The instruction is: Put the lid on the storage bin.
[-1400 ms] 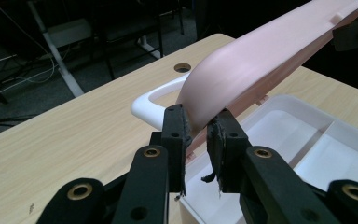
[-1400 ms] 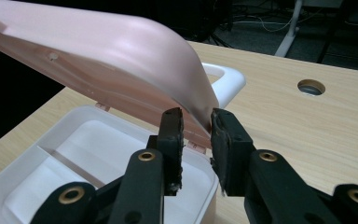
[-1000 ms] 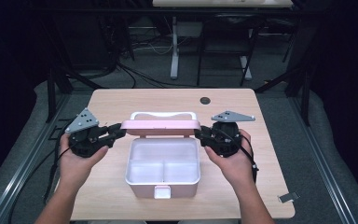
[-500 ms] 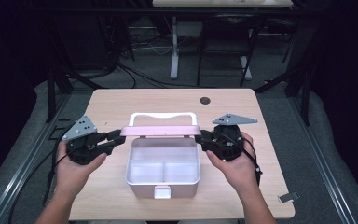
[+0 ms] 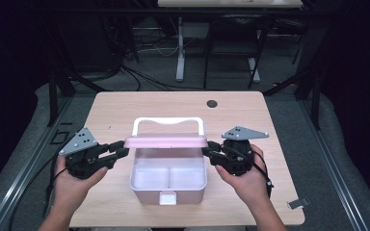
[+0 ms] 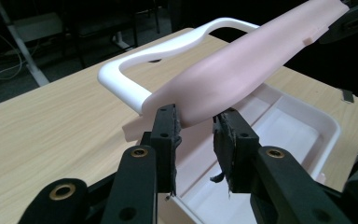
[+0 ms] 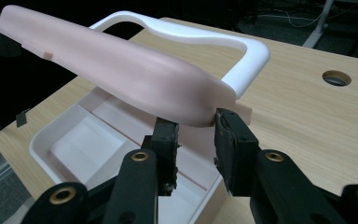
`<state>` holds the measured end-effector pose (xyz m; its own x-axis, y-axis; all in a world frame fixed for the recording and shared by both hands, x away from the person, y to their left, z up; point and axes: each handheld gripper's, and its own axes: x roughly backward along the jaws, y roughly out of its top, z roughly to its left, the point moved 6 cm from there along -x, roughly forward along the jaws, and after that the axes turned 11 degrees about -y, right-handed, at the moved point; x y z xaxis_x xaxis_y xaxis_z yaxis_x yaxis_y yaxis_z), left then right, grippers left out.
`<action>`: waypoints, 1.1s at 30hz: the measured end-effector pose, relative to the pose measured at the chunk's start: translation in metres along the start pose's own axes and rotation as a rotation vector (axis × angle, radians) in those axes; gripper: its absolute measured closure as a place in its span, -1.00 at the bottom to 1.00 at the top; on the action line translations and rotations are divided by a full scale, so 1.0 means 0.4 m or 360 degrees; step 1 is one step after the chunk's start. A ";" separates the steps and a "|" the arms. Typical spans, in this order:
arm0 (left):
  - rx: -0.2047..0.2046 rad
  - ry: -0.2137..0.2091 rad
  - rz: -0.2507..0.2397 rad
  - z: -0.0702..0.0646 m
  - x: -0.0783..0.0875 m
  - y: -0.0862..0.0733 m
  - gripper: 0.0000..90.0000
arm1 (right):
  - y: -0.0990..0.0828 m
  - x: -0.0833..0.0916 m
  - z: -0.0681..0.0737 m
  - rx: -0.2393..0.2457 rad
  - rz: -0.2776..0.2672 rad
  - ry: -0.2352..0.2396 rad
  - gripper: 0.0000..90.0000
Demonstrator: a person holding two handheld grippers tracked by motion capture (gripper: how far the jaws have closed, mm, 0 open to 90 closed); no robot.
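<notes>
A pink lunch box (image 5: 144, 185) with a white inside split into two compartments stands open on the table. Its pink lid (image 5: 166, 141) hangs half lowered over the box, with the white handle (image 5: 167, 120) behind it. My left gripper (image 5: 121, 148) has the lid's left end (image 6: 242, 70) between its pads. Those jaws have just been opening slightly, and the pads still touch the lid. At the other end, my right gripper (image 5: 208, 150) is shut on the lid (image 7: 121, 65), just below the handle (image 7: 247, 60).
The wooden table (image 5: 173, 103) has a round cable hole (image 5: 212, 103) at the back. A small grey clip (image 5: 297, 203) lies near the front right corner. Dark floor, cables and desk legs surround the table.
The lid has swung forward and down over the box, away from the handle. Both grippers have come slightly toward me with it.
</notes>
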<state>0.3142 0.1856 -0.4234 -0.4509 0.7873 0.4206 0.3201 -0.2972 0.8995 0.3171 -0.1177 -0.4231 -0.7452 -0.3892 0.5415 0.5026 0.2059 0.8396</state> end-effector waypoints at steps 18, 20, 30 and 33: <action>-0.0016 0.0020 -0.0003 -0.029 -0.003 -0.064 0.57 | -0.077 0.004 0.002 -0.0012 -0.0036 0.0104 0.59; -0.0014 0.0014 0.0001 -0.031 -0.003 -0.070 0.57 | -0.084 0.006 0.002 -0.0013 -0.0051 0.0111 0.60; 0.0007 -0.0025 0.0023 -0.039 -0.002 -0.100 0.58 | -0.116 0.013 0.008 0.0020 -0.0058 0.0143 0.63; 0.0015 -0.0038 0.0030 -0.041 -0.001 -0.108 0.58 | -0.123 0.013 0.009 0.0017 -0.0057 0.0139 0.63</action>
<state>0.2870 0.1893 -0.4604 -0.4247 0.7942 0.4347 0.3363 -0.3074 0.8902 0.2871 -0.1267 -0.4614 -0.7212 -0.4731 0.5060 0.4714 0.2000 0.8589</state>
